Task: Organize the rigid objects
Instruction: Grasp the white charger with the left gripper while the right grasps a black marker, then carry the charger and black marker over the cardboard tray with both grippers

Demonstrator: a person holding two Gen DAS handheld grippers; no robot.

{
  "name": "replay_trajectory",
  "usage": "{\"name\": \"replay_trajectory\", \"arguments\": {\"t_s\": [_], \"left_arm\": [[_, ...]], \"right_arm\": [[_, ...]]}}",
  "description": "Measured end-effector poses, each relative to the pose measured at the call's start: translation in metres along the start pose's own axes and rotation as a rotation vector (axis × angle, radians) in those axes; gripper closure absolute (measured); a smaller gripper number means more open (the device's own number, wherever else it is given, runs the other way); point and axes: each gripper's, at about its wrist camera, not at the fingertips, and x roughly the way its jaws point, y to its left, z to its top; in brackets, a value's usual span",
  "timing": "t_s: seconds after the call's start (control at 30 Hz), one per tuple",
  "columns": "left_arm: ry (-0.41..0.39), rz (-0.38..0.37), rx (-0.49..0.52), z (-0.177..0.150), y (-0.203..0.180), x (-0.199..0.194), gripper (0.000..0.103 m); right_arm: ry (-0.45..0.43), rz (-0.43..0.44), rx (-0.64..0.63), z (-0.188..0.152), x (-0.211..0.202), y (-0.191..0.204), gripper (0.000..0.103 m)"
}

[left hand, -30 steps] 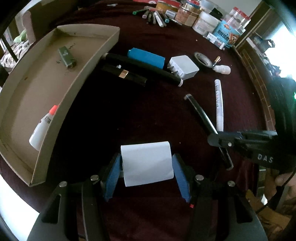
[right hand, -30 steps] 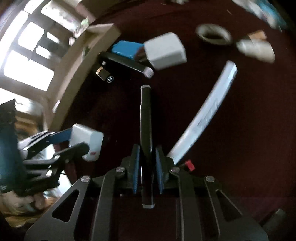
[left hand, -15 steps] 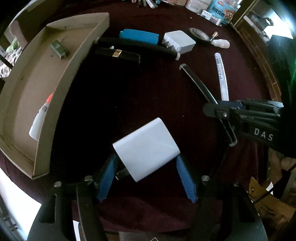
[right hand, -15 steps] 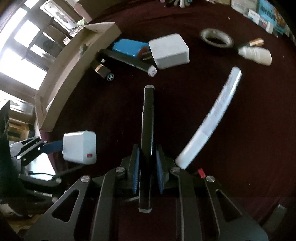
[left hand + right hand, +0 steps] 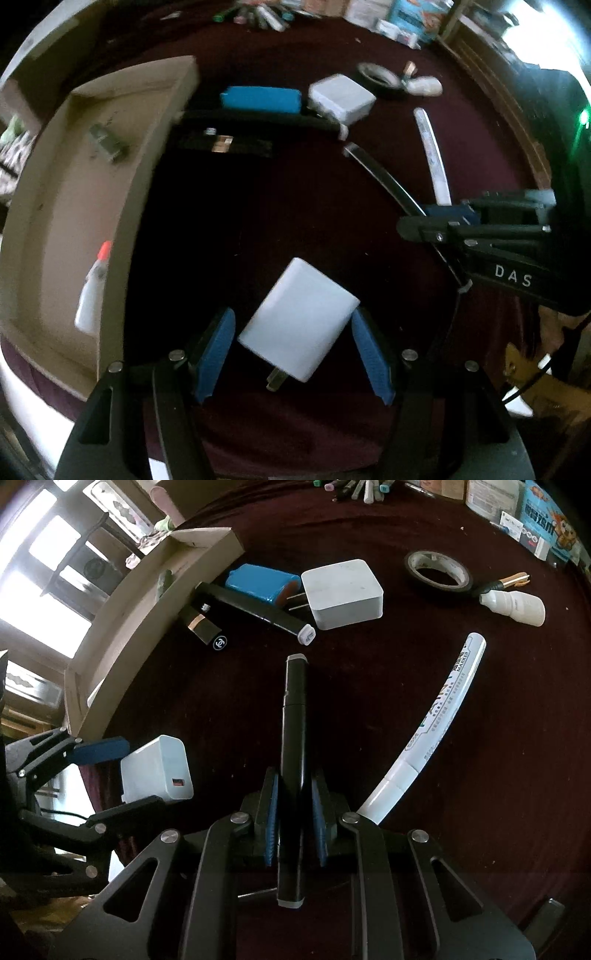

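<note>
Gripping black marker [image 5: 293, 738], right tool [image 5: 294, 812] clamped tight. Left tool [image 5: 293, 350] parted, white charger [image 5: 299, 319] lying askew between pads, untouched, on desk [image 5: 314, 206].

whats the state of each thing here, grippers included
left gripper, jaws apart around the white square charger, contact unclear
white square charger, skewed between the jaws, prongs showing
right gripper, shut on the black marker pen
black marker pen, capped, held
white paint marker, capped, lying on the maroon cloth
</note>
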Motion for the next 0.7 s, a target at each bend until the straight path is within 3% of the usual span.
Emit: {"name": "replay_trajectory", "arguments": {"t_s": [0.1,0.2,0.23,0.33,0.5,0.7], "left_arm": [[0.055,0.034,0.063,0.000,-0.009,0.018,0.038],[0.037,0.070,0.110,-0.005,-0.019,0.019,0.042],[0.022,0.073,0.102,-0.006,-0.018,0.019,0.049],[0.006,0.044,0.056,-0.005,-0.012,0.018,0.052],[0.018,0.004,0.006,0.002,-0.002,0.021,0.051],[0.019,0.044,0.024,0.004,-0.008,0.027,0.045]], "right_arm": [[-0.002,-0.012,-0.011,-0.001,-0.002,0.001,0.087],[-0.013,-0.011,-0.013,-0.004,-0.003,-0.001,0.087],[-0.020,-0.011,-0.014,-0.005,-0.003,0.000,0.087],[-0.045,-0.016,-0.016,-0.006,-0.003,0.001,0.087],[-0.047,-0.029,-0.014,0.000,-0.001,0.003,0.087],[-0.056,-0.043,-0.033,0.005,0.001,0.006,0.087]]}}
